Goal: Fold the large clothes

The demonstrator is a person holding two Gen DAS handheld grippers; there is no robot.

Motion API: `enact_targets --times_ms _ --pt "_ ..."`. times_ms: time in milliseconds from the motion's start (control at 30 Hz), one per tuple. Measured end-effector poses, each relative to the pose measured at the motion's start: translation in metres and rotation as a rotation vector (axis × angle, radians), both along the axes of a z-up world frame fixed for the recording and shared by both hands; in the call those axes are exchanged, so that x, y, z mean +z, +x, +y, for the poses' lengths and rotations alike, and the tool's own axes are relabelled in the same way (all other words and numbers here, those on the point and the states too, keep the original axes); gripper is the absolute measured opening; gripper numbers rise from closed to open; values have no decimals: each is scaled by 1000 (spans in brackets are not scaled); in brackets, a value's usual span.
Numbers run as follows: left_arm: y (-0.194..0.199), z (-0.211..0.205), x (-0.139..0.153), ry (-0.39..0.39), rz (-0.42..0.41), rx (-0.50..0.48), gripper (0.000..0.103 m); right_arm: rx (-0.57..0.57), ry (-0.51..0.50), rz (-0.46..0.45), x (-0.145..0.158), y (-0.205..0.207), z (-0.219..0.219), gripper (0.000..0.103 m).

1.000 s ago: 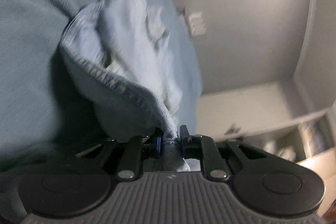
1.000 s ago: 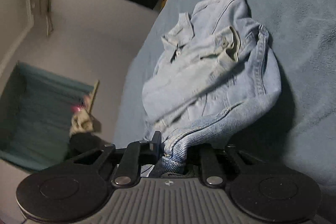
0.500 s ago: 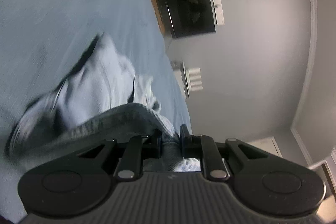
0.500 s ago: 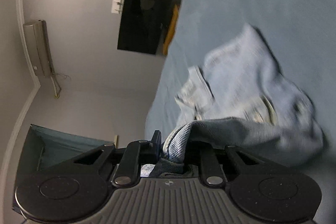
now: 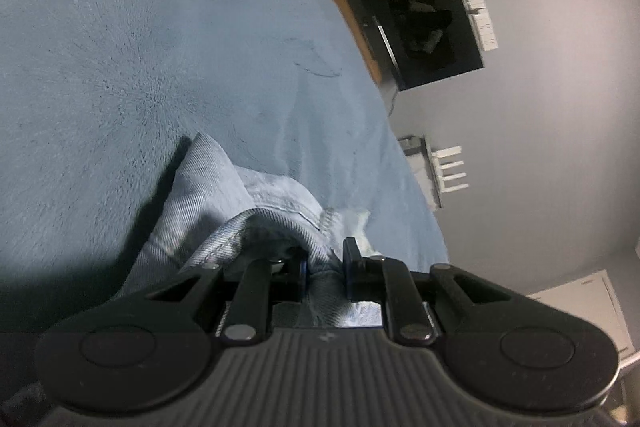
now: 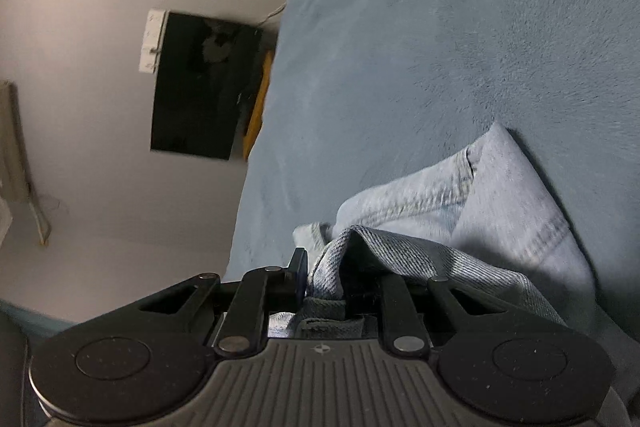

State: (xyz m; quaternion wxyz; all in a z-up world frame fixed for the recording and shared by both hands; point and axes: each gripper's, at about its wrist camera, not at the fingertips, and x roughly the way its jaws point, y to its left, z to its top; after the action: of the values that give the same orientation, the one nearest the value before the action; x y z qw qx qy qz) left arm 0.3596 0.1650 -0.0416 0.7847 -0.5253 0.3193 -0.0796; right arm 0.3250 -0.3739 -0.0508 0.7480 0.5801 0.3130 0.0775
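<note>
A blue blanket (image 5: 120, 47) is being used as the work surface, and the denim jacket (image 6: 500, 203) is being draped across its near part. Fabric is being pinched tight by both the left gripper (image 5: 325, 265) and right gripper (image 6: 324, 277). No readable writing anywhere.

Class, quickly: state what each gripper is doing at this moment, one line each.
Left gripper: closed, pinching a fold of the denim jacket.
Right gripper: closed on the denim jacket, clamping a bunched edge.
</note>
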Motion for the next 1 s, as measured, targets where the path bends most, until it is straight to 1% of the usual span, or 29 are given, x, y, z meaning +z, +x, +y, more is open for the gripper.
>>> enact_targets --times_ms 67,133,167,200,233,267,300,333,367,400,433,467,500,533,567,600,633,700,733,767,833,867,900,933,967,1000 --pt "10 -3 -5 27 29 11 11 -16 -10 11 -12 14 6 19" --pt "22 -6 -12 40 71 22 15 -31 -32 23 -22 25 14 19" --pt "26 -6 -14 31 89 28 18 -37 -44 32 -26 30 18 19" --pt "29 -4 -17 3 100 36 20 -39 -43 41 -31 34 20 23" --pt "31 -2 -19 -32 100 43 28 -45 -27 54 -36 37 20 25" --pt "31 0 -21 -69 87 53 41 -55 11 60 -41 40 19 31" --pt "29 3 -20 -97 64 64 49 -66 51 53 -45 40 18 40" --pt "26 7 -18 -114 34 86 70 -71 68 36 -46 37 15 45" --pt "22 10 -14 -107 4 123 92 -68 70 7 -43 37 16 56" --pt "16 13 -8 -71 -21 169 98 -65 68 -23 -41 36 17 70" --pt "11 16 -1 -16 -41 192 99 -68 63 -54 -36 30 17 76" --pt "10 16 4 25 -56 175 99 -76 49 -92 -30 25 17 85" --pt "10 15 7 68 -63 147 99 -75 6 -135 -22 20 18 88" --pt "7 11 13 143 -75 132 99 -61 -68 -173 -13 14 21 88" --pt "5 4 18 230 -92 117 99 -43 -167 -193 -5 13 27 88" --pt "3 -4 23 330 -108 91 99 -20 -308 -208 5 11 36 88" --pt "3 -18 27 467 -122 52 99 3 -449 -223 12 11 49 86" --pt "2 -51 30 731 -145 -26 99 76 -775 -266 21 11 82 79" --pt "2 -72 29 862 -164 -84 99 114 -889 -285 22 11 94 77" --pt "3 -90 26 959 -188 -134 99 167 -1007 -299 18 14 111 71" --pt "5 -123 16 1134 -226 -216 99 241 -1152 -299 10 24 136 65" --pt "8 -135 10 1213 -215 -230 99 274 -1229 -273 2 31 147 62" --pt "13 -140 4 1268 -184 -227 99 286 -1270 -246 -2 35 154 61" --pt "17 -142 -5 1303 -125 -204 99 289 -1301 -209 -8 36 160 60" --pt "20 -135 -12 1306 -68 -172 99 270 -1316 -154 -16 43 160 58" --pt "24 -127 -19 1273 -30 -136 99 252 -1306 -116 -23 32 151 54"
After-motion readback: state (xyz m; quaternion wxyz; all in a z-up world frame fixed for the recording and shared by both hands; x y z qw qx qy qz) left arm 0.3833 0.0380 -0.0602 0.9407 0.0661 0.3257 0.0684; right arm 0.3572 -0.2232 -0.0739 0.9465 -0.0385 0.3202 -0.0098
